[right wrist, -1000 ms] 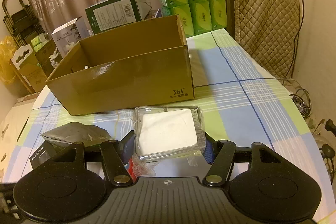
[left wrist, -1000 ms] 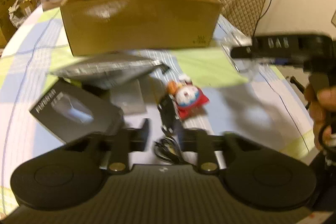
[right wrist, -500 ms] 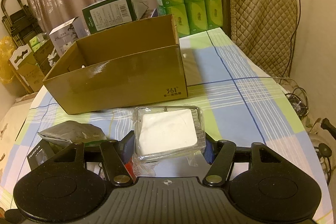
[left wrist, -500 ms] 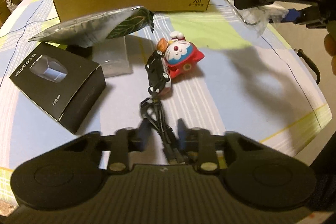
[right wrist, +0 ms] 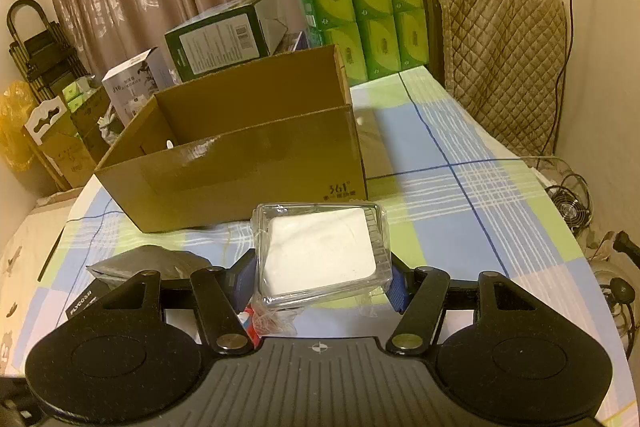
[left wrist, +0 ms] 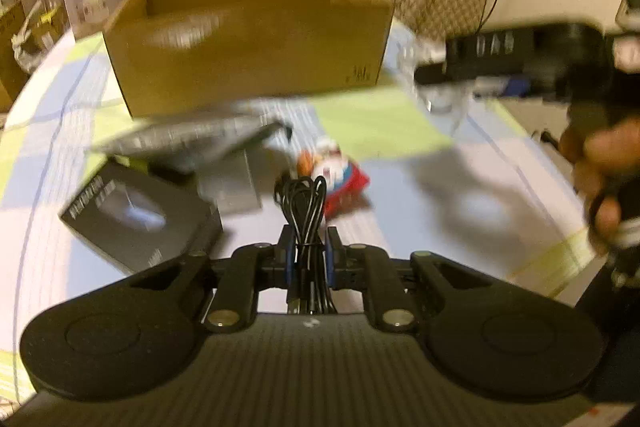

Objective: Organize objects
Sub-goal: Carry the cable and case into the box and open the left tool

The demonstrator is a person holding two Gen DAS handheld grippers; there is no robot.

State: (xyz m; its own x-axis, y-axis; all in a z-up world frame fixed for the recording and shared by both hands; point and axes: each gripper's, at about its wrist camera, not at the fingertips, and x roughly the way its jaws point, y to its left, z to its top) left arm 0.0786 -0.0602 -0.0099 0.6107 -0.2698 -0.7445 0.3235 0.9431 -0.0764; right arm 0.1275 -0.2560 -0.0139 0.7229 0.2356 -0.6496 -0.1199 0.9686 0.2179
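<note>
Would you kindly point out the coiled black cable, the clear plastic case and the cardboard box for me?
coiled black cable (left wrist: 305, 203), left wrist view, on the looped strands above the jaws.
clear plastic case (right wrist: 320, 253), right wrist view, on its white top face.
cardboard box (right wrist: 256, 175), right wrist view, on its front wall.

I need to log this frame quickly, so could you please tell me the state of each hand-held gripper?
Left hand-held gripper: closed on the coiled black cable.
Right hand-held gripper: closed on the clear plastic case.
</note>
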